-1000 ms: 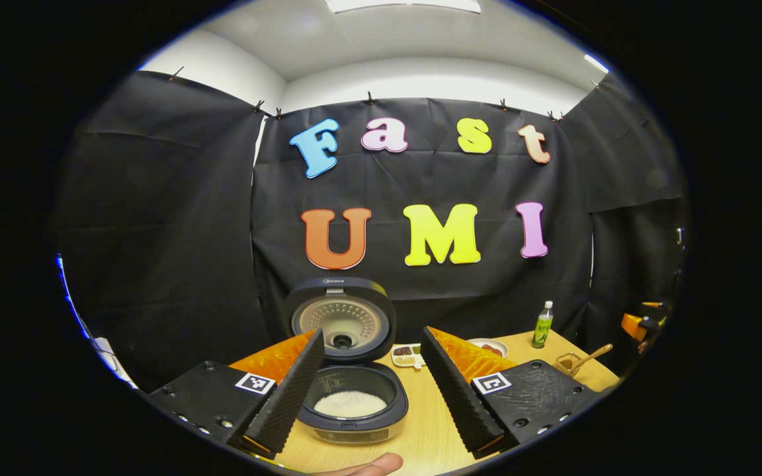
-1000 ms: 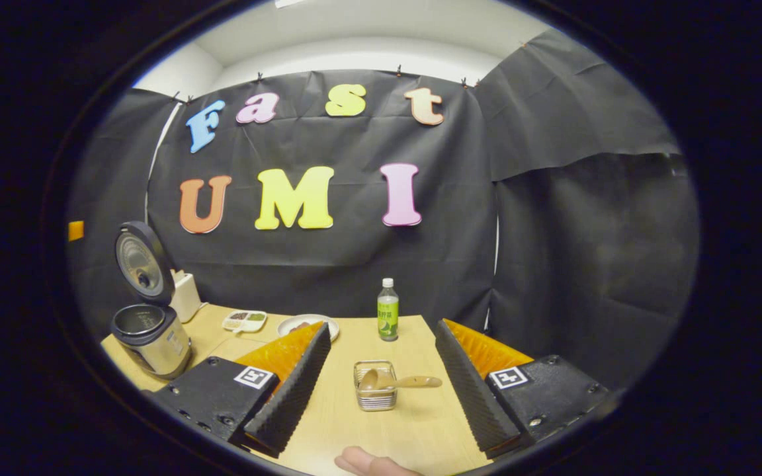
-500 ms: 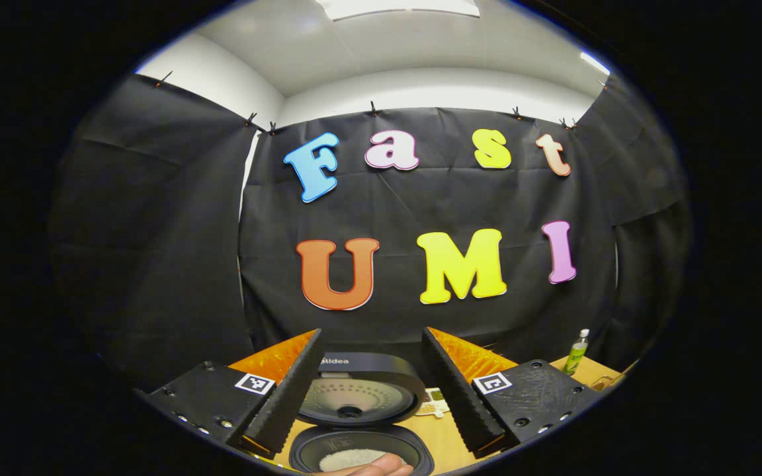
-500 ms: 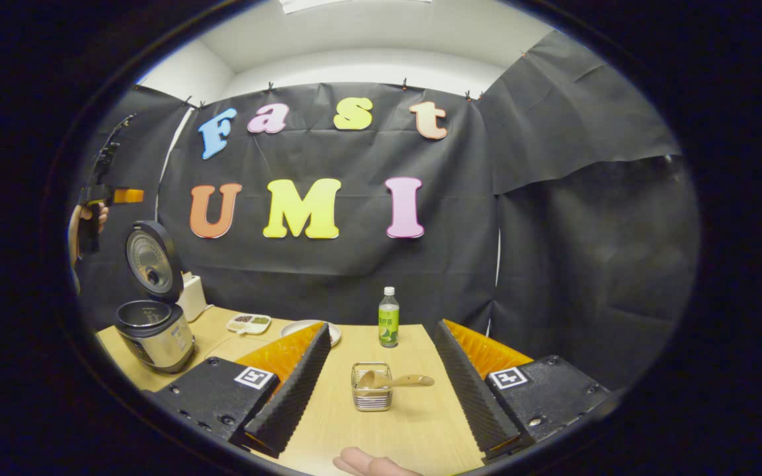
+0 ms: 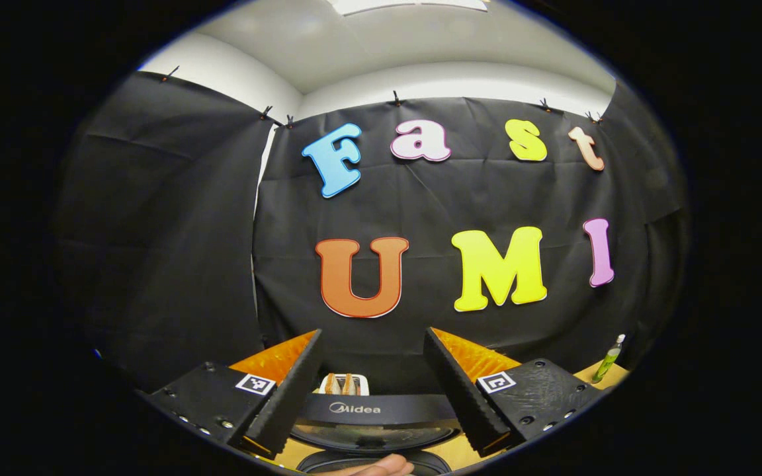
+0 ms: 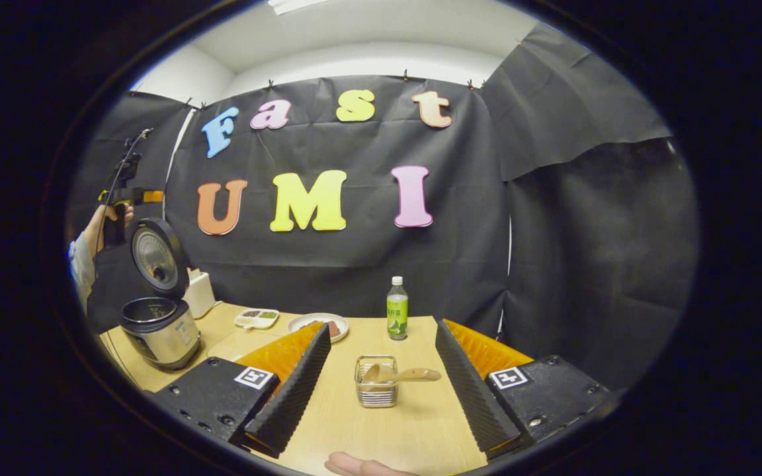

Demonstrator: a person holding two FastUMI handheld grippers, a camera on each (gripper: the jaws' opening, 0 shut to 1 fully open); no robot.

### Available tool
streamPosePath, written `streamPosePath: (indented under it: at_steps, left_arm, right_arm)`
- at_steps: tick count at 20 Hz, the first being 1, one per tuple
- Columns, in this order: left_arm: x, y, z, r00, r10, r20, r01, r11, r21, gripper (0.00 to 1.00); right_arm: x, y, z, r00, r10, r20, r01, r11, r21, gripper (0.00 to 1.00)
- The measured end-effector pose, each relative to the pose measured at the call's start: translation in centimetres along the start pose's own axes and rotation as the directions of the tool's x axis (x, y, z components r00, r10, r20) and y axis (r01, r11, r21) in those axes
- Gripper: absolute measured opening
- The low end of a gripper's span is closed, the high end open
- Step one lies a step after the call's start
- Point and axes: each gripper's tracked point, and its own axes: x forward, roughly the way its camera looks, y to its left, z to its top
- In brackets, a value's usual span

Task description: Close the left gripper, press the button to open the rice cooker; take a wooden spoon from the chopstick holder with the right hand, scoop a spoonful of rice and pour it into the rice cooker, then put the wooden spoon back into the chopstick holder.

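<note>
Right gripper view: the right gripper (image 6: 381,390) hangs wide open above the table (image 6: 421,430), holding nothing, its fingers either side of the chopstick holder (image 6: 376,383), where the wooden spoon (image 6: 397,375) lies tilted, handle to the right. A green bottle (image 6: 397,309) stands near the table's far edge. At the left corner sits the rice cooker (image 6: 158,311), lid raised. Left gripper view: the left gripper (image 5: 371,390), also spread and empty, hovers just above the cooker's upright lid.

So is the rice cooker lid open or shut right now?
Open. In the right gripper view the rice cooker has its lid standing upright, hinged back, with the pot's rim exposed below it.
</note>
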Motion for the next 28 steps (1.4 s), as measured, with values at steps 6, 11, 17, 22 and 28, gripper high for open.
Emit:
streamPosePath:
  at_steps: [6,11,17,22,28]
  left_arm:
    - [2.8,1.3,-5.2,0.990,0.026,-0.136,-0.025,1.000,0.013,0.95]
    - [1.4,0.5,-5.6,0.990,0.013,-0.138,-0.014,1.000,-0.010,0.95]
    - [-1.9,0.3,-6.1,0.989,0.018,-0.148,-0.019,1.000,-0.007,0.96]
    - [-4.9,0.1,-7.4,0.987,0.040,-0.155,-0.041,0.999,-0.001,1.00]
    - [-8.5,-1.7,-11.5,0.971,0.003,-0.237,0.002,1.000,0.023,0.96]
  right_arm:
    - [-0.2,0.3,-0.9,1.000,0.012,-0.016,-0.013,1.000,-0.029,1.00]
    - [-0.2,0.8,-1.3,0.999,0.027,-0.025,-0.028,0.999,-0.044,1.00]
    - [-0.1,0.7,-1.5,1.000,0.003,-0.024,-0.005,0.998,-0.057,1.00]
    - [-0.7,1.4,-1.6,1.000,0.017,-0.024,-0.018,0.998,-0.054,1.00]
    - [-1.1,2.6,-2.2,0.998,0.055,-0.045,-0.057,0.997,-0.042,1.00]
